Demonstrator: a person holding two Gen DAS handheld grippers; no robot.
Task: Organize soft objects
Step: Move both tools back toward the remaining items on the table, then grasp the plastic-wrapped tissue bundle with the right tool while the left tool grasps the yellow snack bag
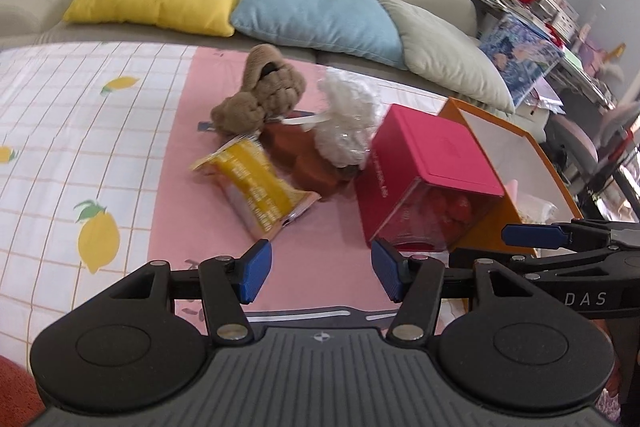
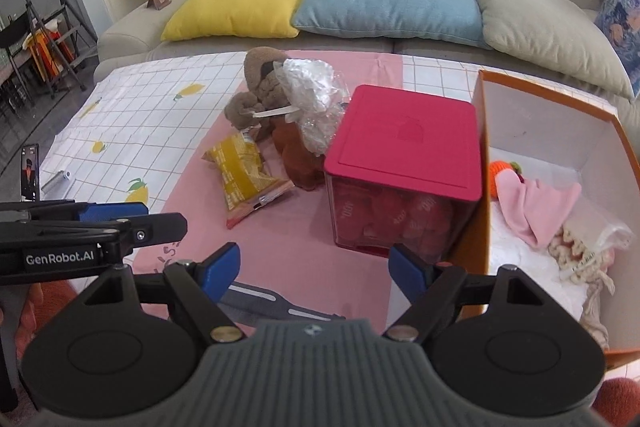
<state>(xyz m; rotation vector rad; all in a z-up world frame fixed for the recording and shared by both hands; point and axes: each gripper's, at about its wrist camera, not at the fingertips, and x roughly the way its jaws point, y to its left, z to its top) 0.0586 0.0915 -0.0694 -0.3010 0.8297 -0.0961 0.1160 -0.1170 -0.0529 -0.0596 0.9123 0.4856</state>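
Both tools over near edge of worktop, side by side. Left tool [image 1: 322, 269] spread wide, nothing between pads. Right tool [image 2: 316, 275] spread wide too, empty, pointed at pink-lidded clear box [image 2: 404, 163]. Soft items piled mid-worktop on lemon-print cloth [image 2: 132, 99]: brown knitted plush [image 1: 260, 91], white bagged bundle [image 1: 346, 121], rust-brown plush [image 1: 310, 163], yellow snack packet [image 1: 256, 183] nearest. Orange cardboard box [image 2: 484, 147] at right edge, touching pink-lidded box; inside: pink cloth [image 2: 536, 203], orange knitted toy [image 2: 500, 169], cream knit in bag [image 2: 580, 251]. Grey strap [image 2: 276, 301] just under the tools.
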